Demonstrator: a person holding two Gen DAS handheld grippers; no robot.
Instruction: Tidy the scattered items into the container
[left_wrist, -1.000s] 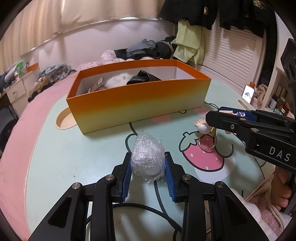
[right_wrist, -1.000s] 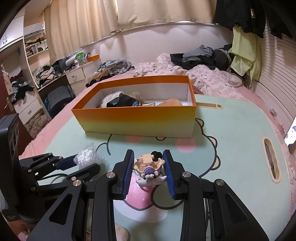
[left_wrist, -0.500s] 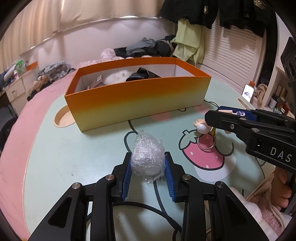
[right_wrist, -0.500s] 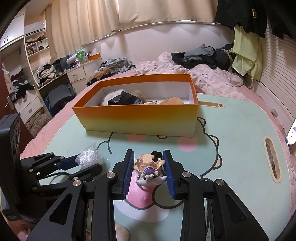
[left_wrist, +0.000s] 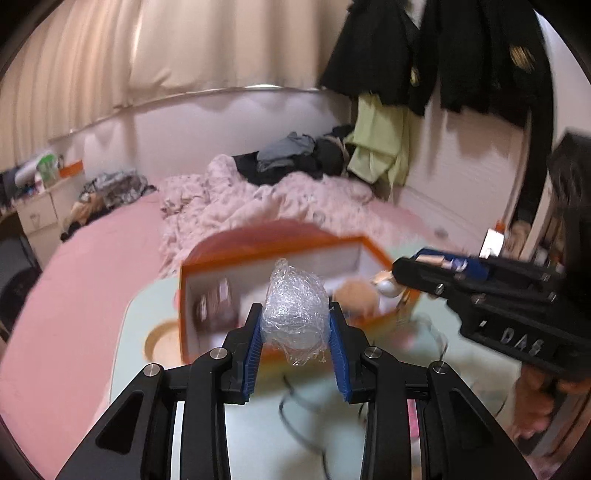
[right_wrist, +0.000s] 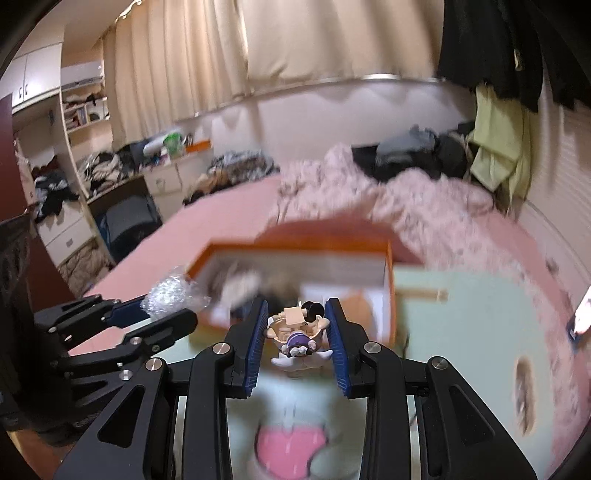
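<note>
Hovering loaded tools (left_wrist: 295, 325) (right_wrist: 297, 332) near orange box (left_wrist: 280, 236) rim, room above.

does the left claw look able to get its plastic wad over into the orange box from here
Probably yes: the left claw grips the plastic wad lifted off the table, the orange box is open-topped just ahead, and nothing stands between them.

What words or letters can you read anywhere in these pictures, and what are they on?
"DAS": raised letters on the black body of the right gripper, blurred but readable in the left wrist view.
Printed packets in the orange box: too blurred to read.
Nothing else is readable.
</note>
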